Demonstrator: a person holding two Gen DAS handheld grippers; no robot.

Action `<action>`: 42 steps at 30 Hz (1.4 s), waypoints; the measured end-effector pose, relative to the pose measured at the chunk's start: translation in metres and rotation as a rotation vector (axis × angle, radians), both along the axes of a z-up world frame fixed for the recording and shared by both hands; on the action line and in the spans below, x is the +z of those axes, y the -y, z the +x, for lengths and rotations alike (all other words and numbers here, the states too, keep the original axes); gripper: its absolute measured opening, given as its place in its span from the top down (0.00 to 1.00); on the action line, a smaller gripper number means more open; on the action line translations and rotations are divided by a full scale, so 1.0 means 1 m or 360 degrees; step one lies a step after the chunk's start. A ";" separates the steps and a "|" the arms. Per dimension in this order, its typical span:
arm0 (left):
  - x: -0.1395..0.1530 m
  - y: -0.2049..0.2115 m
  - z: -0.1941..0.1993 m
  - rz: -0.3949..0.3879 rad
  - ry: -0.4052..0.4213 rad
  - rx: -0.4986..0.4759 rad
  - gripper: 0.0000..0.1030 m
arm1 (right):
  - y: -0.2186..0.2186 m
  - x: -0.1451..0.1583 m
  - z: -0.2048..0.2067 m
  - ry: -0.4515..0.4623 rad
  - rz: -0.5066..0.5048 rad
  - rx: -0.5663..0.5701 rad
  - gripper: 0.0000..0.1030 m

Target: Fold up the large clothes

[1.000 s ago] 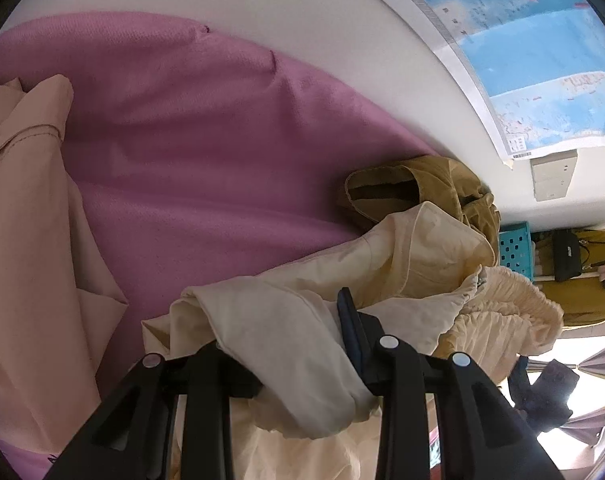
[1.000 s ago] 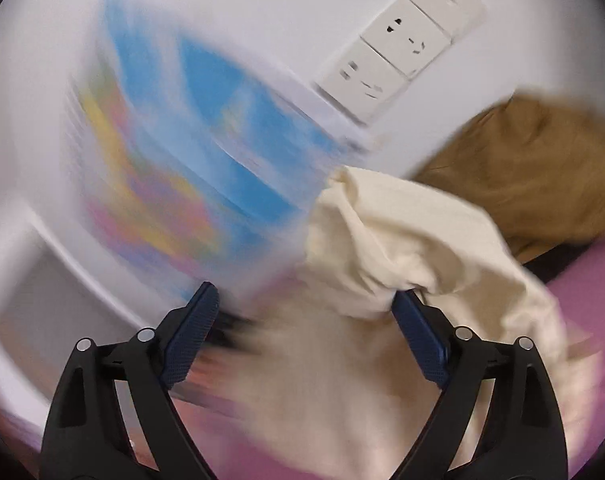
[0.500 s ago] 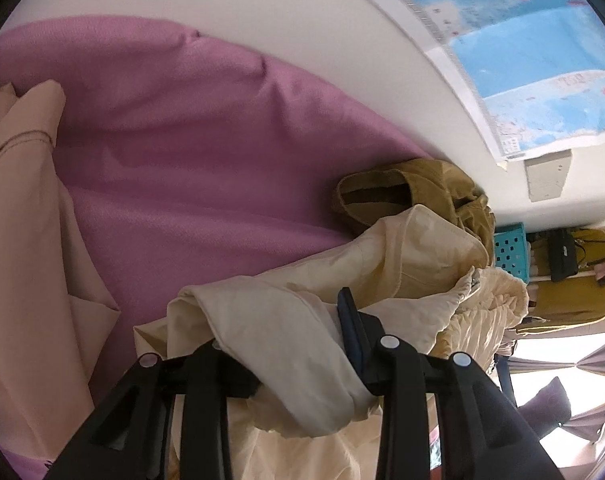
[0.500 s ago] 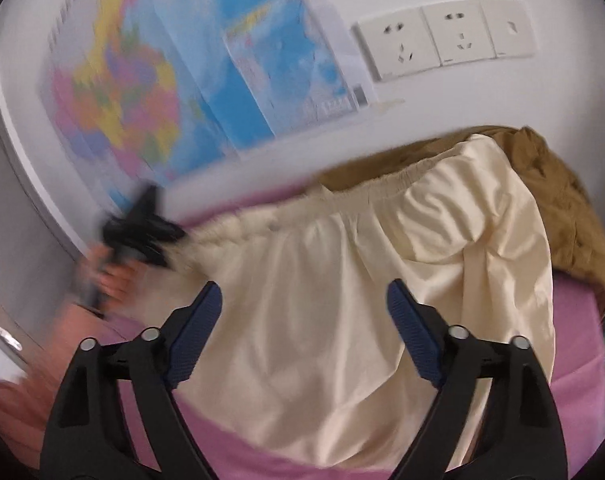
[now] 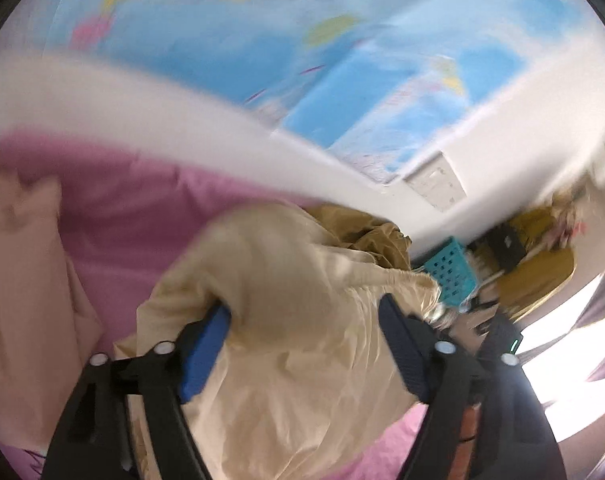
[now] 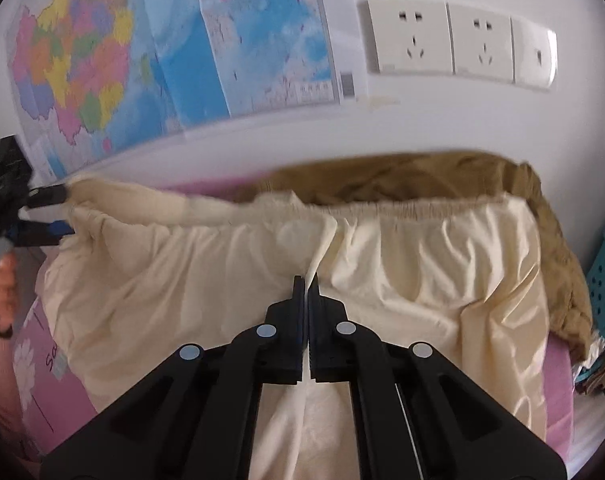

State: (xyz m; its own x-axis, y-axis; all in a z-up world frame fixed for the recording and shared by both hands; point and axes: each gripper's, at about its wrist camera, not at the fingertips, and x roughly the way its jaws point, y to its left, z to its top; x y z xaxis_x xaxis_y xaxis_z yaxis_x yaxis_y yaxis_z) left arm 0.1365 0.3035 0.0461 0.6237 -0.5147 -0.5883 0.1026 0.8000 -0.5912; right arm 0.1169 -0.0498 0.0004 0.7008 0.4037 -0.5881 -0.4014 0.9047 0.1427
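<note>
The pink bed (image 6: 558,380) carries everything. The cream elastic-waist garment (image 6: 422,280) lies spread but rumpled across it, partly over a brown garment (image 6: 402,184) by the wall — no finished fold shows, so the folding looks barely begun. The right hand-held gripper (image 6: 306,280) is clenched on a pinch of cream cloth; the left hand-held gripper (image 5: 306,344) is opening, cloth between its jaws.
</note>
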 end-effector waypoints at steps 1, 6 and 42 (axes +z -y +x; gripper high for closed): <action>0.007 0.009 -0.008 0.0104 0.0058 0.0001 0.27 | -0.002 -0.001 0.004 0.0008 -0.0012 -0.0006 0.98; 0.002 0.053 -0.012 0.0472 0.0131 -0.0126 0.26 | -0.010 -0.010 0.023 -0.0044 -0.0031 0.0004 0.98; -0.067 0.051 -0.032 0.0764 0.0155 0.0005 0.40 | 0.104 -0.047 -0.008 -0.0220 0.0374 -0.0042 0.42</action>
